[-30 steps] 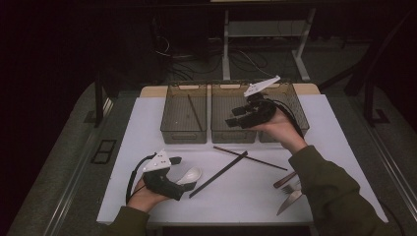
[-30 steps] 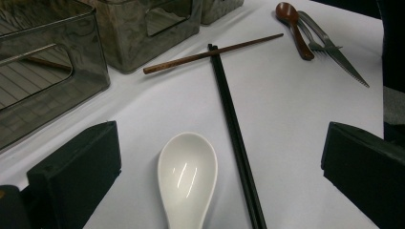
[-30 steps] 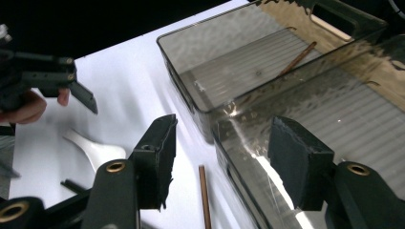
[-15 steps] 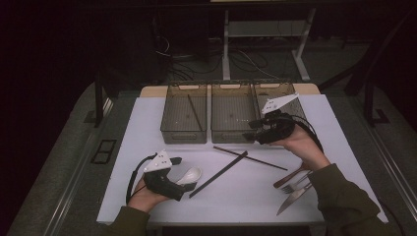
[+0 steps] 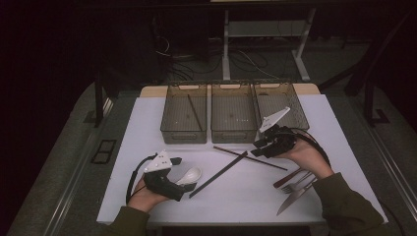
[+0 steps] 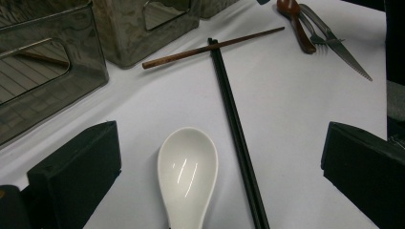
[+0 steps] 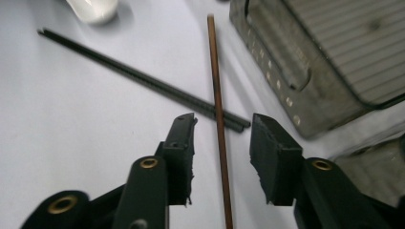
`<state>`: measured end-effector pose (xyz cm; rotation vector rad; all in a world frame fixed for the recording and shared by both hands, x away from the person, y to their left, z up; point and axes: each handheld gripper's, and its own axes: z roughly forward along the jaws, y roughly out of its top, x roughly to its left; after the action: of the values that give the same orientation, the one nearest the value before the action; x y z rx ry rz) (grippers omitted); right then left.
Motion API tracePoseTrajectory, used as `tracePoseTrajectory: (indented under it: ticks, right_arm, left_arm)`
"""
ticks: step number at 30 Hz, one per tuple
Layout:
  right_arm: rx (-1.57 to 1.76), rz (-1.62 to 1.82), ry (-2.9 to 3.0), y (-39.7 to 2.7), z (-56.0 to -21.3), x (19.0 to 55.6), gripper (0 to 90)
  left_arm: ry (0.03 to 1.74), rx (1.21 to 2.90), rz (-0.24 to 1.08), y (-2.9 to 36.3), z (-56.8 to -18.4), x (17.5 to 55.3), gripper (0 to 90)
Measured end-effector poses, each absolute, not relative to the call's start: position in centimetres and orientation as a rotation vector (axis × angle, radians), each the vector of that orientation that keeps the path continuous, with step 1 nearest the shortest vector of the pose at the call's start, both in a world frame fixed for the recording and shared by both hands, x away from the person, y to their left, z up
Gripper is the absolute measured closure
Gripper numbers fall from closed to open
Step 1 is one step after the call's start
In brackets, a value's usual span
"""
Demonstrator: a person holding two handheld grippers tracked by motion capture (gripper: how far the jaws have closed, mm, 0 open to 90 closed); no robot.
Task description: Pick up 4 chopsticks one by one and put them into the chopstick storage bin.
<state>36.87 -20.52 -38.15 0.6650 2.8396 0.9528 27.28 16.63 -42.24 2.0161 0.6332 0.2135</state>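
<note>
I am working over a white desk point(image 5: 147, 128) with three clear bins point(image 5: 233, 118) lined up along its far edge; the leftmost bin already holds one stick. My right gripper point(image 7: 220, 143) is sitting near the desk's right side, just in front of the bins, with its jaws apart and just closing around the brown chopstick point(image 7: 218, 114), which lies flat between them, the pads not yet touching it. That brown chopstick is crossing over the black chopsticks point(image 6: 234, 129) at the middle of the desk. My left gripper point(image 6: 210, 186) is waiting near the front-left corner, jaws wide apart either side of the white spoon point(image 6: 187, 171), gripping nothing.

I am judging the risk to be the crossing: lifting the brown chopstick could drag or roll the black pair, and a thin round stick may twist or slip from the pads.

The knife, fork and dark-handled spoon point(image 5: 295, 184) near the front-right corner are overlapping, and my sleeve is cutting them off in the high view. The bins' far contents are hard to make out.
</note>
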Motion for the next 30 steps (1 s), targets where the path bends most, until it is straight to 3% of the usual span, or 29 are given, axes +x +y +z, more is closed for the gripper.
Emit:
tracePoseTrajectory:
  ticks: [13,30]
  right_arm:
    - [0.628,0.735,2.967,-19.9,-40.8,37.9,71.9]
    - [0.585,0.588,3.004,-19.2,-42.3,38.1,77.0]
  left_arm:
    - [0.631,2.021,0.214,16.5,-42.3,27.3,0.0]
    - [0.626,2.024,0.219,16.5,-42.3,27.2,0.0]
